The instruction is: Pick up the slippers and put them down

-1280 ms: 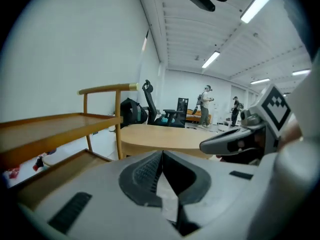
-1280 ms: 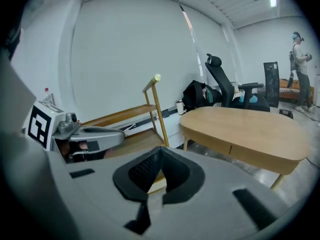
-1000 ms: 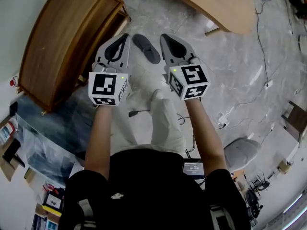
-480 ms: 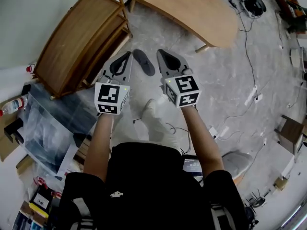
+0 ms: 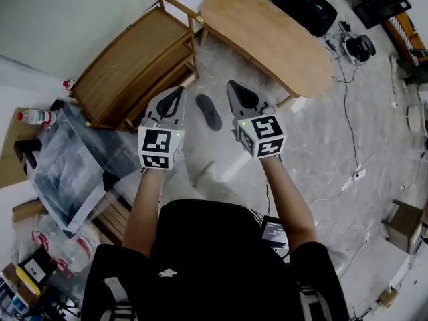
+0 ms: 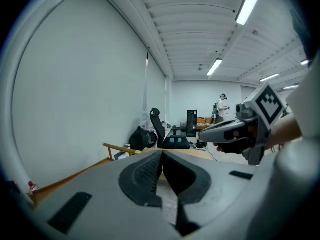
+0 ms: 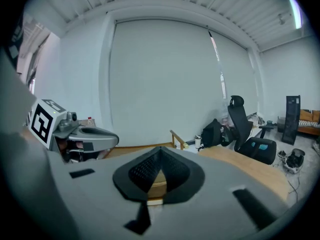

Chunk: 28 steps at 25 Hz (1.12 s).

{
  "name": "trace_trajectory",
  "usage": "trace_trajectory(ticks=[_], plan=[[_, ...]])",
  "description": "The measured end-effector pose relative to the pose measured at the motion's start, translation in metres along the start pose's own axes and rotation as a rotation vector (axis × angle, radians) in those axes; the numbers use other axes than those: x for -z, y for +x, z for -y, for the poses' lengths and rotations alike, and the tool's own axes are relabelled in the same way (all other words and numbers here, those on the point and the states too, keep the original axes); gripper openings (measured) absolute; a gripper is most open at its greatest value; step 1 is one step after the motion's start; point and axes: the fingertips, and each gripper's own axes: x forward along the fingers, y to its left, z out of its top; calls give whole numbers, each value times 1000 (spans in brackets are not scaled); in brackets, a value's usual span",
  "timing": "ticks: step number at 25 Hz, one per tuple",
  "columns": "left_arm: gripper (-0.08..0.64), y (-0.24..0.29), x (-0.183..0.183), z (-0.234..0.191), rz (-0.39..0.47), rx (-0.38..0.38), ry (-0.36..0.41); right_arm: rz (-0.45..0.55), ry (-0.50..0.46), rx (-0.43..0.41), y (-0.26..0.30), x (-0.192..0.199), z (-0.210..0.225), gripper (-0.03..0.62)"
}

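One dark slipper (image 5: 208,112) lies flat on the grey floor, seen in the head view between my two grippers and well below them. My left gripper (image 5: 174,92) is held up in the air to the slipper's left, jaws shut with nothing between them (image 6: 161,155). My right gripper (image 5: 235,87) is level with it on the slipper's right, also shut and empty (image 7: 160,152). Both point forward and slightly down, side by side. Neither touches the slipper. No second slipper shows in any view.
A curved wooden bench (image 5: 130,65) stands at the left, an oval wooden table (image 5: 267,35) ahead, a black office chair (image 5: 304,5) behind it. Plastic sheeting and clutter (image 5: 57,166) lie at the left. Cables (image 5: 351,172) run over the floor at the right.
Both grippers have risen together and stayed shut. The head view has lifted, so the floor and the slipper look farther below. The slipper has kept its place on the floor.
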Motion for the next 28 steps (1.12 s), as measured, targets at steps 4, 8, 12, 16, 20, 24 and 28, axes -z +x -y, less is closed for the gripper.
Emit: trace_trajectory(ticks=[4,8,12,16,20,24,28], plan=[[5,-26,-20,-1,28,-48,21,49,-21,-45,-15,-24,-15,-2],[5,-48,-35,5,45,-64,26,71,-25,-66,-32,-38,-30,-2],[5,-70,-51,16,63,-38,44,92,-21,-63,-47,-54,-44,-3],[5,-92,-69,10,100,-27,70,135,-26,-76,-53,-75,-67,-2],[5,-112,-73,-2,115,-17,95,150,-57,-68,-53,-89,-88,-3],[5,-132,-71,-19,114,-7,106,160,-74,-42,-54,-98,-108,-3],[5,-148,-78,-33,128,6,123,177,-73,-25,-51,-108,-125,-2]])
